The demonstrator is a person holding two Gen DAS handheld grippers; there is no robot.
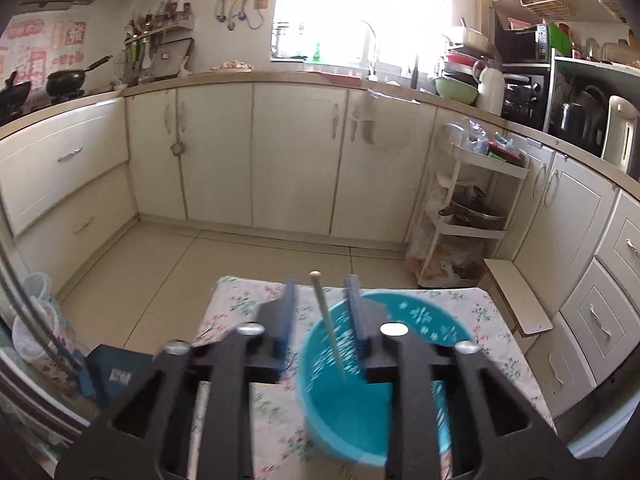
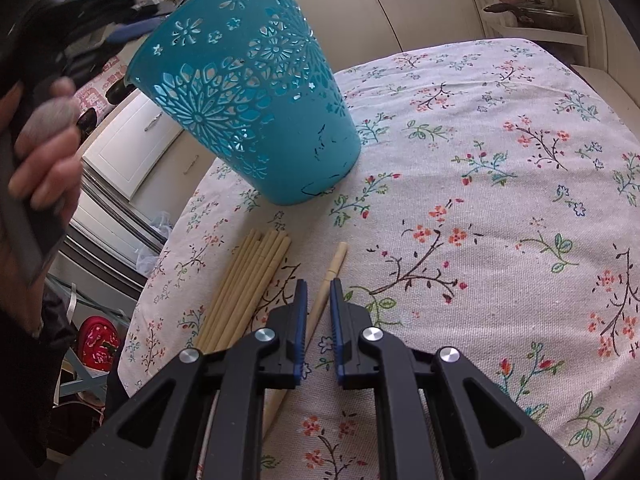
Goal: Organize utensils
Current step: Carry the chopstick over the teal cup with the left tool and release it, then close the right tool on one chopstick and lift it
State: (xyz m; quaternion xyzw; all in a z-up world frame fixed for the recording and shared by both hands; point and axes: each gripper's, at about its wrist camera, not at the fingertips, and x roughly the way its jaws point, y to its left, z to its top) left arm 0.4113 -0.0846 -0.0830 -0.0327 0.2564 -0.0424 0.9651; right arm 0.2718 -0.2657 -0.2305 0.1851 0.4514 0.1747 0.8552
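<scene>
A teal cut-out basket [image 1: 348, 400] stands on the floral tablecloth [image 1: 240, 304]. My left gripper [image 1: 321, 280] hovers over the basket's rim, open. A pale chopstick [image 1: 326, 320] stands loose between the jaws, its lower end inside the basket. In the right wrist view the basket [image 2: 256, 92] is at the upper left, with the blurred left gripper [image 2: 136, 8] above it in a hand [image 2: 44, 152]. My right gripper [image 2: 319, 282] hangs low over a single chopstick [image 2: 338, 258] lying on the cloth. Its jaws are narrow and the pads do not visibly press. A bundle of several chopsticks [image 2: 248, 280] lies just to the left.
The table's cloth [image 2: 500, 200] stretches bare to the right of the basket. Beyond the table's far edge are the tiled floor [image 1: 168, 272], cream cabinets [image 1: 292, 152], a white shelf cart [image 1: 468, 216] and a low wooden stool [image 1: 516, 292].
</scene>
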